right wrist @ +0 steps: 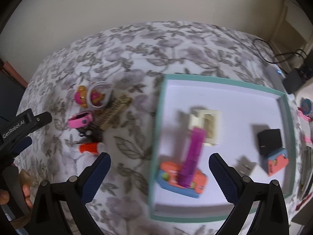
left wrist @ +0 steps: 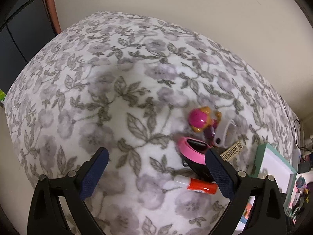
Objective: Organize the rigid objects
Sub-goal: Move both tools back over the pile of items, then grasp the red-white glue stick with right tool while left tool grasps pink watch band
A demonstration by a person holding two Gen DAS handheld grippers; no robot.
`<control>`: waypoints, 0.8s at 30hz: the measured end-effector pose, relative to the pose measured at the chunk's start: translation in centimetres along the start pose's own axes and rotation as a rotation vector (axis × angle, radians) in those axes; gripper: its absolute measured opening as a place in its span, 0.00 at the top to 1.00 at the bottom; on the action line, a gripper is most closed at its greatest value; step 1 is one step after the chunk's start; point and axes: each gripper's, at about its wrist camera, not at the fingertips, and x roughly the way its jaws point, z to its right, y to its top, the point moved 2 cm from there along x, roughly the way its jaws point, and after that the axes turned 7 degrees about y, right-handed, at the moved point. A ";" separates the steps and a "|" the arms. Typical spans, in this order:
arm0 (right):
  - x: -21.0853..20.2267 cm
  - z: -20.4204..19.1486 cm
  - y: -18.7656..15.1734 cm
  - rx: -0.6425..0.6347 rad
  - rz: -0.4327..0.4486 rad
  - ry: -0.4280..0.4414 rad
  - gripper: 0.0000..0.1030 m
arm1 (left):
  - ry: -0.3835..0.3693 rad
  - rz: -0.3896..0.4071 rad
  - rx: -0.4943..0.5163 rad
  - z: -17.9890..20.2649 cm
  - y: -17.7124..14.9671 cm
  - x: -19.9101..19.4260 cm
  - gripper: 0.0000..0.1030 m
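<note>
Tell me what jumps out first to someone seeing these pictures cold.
A teal-rimmed white tray sits on the floral blanket, holding a purple stick propped on an orange-and-blue toy. Left of the tray, a loose cluster waits: a pink-helmeted figure, a pink band and a glue stick.

One piece of lettering reads clearly: "GenRobot.AI" in white, running along the black body of the left gripper (right wrist: 27, 124) as it pokes into the right wrist view from the left edge. That is the only legible text. The glue stick (left wrist: 197, 185) with its orange label shows a hint of print at its lower edge in the left wrist view, but it is too blurred to read. The tan patterned strip (left wrist: 232, 152) carries a repeating dark pattern, not letters as far as can be told. The orange and blue toys in the tray (right wrist: 215, 78) show markings smeared by motion blur, unreadable.
</note>
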 end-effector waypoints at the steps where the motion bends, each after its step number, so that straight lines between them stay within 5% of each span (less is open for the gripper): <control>1: 0.3 -0.8 0.1 -0.009 -0.001 0.016 0.01 | 0.002 0.001 -0.005 -0.4 0.1 0.1 0.04; 24: 7.7 -9.5 -1.1 -0.146 -0.105 0.021 0.01 | 0.063 -0.168 -0.028 -3.9 -1.1 6.7 0.04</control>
